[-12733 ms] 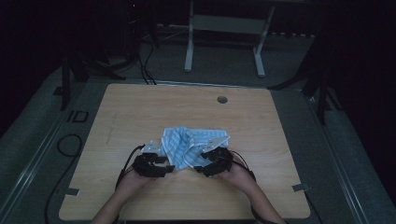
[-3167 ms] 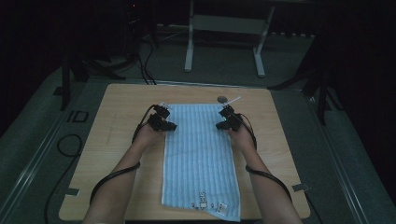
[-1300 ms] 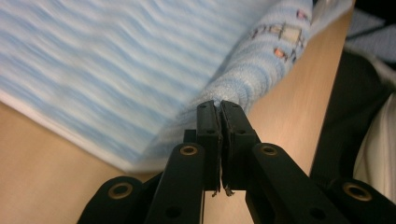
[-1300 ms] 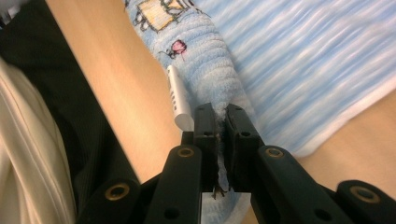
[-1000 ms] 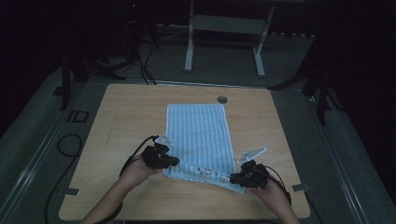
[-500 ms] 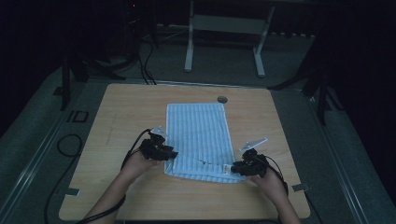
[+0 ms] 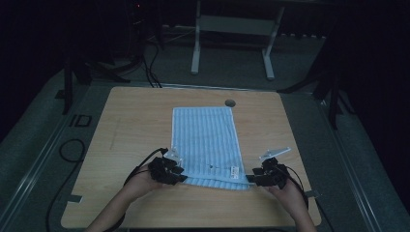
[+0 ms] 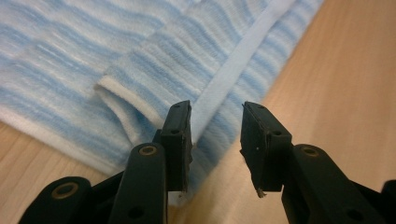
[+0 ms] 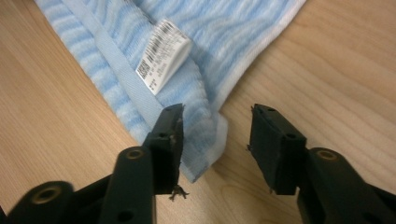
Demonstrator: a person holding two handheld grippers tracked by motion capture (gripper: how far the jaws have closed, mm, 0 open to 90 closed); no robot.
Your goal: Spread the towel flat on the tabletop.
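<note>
A blue-and-white striped towel (image 7: 205, 140) lies flat in the middle of the wooden table (image 7: 125, 121), long side running away from me. My left gripper (image 7: 167, 170) is at its near left corner and my right gripper (image 7: 265, 175) at its near right corner. In the left gripper view the open gripper (image 8: 215, 116) straddles the towel's pale hem band (image 8: 243, 60), beside a small folded-over flap (image 8: 140, 88). In the right gripper view the open gripper (image 9: 217, 114) frames the towel corner (image 9: 205, 140), with a white care label (image 9: 163, 53) just beyond.
A round cable hole (image 7: 229, 103) sits in the table just past the towel's far edge. Bare wood surrounds the towel on all sides. Black cables (image 7: 67, 154) trail off the table's left side, and a metal stand (image 7: 232, 29) is on the floor beyond.
The towel's near end has come down onto the table and lies flat. My left hand has drawn back toward me, and the right hand has shifted slightly to the right.
</note>
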